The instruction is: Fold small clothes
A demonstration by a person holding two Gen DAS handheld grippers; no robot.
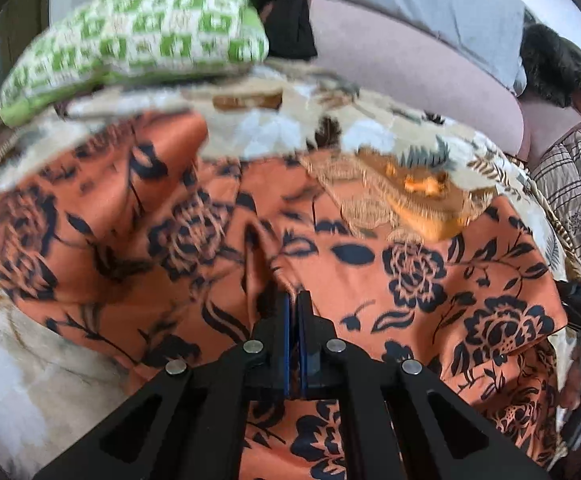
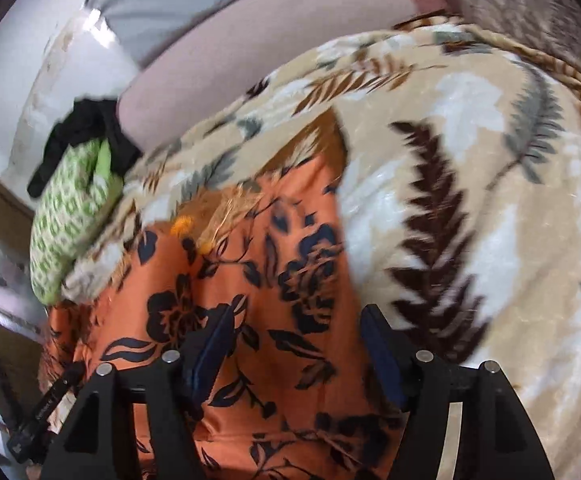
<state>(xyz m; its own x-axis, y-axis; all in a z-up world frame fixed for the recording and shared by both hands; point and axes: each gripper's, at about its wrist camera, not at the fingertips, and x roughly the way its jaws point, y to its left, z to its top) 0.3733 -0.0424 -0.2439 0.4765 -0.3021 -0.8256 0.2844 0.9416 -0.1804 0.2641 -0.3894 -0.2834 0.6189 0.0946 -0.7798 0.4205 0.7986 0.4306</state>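
Garment (image 1: 370, 264) lengthwise away, fold in pinching left tool (image 1: 295, 300); right tool (image 2: 296, 320) spread.

A green-and-white patterned pillow (image 1: 134, 36) sits at the far edge of the leaf-print blanket (image 2: 470, 152), black cloth (image 1: 290, 12) bunched just behind it against the pink mattress (image 1: 410, 68).

An orange garment (image 1: 370, 264) with dark floral print is lying rumpled on the leaf-patterned blanket (image 2: 470, 140), one fold rising up off it.
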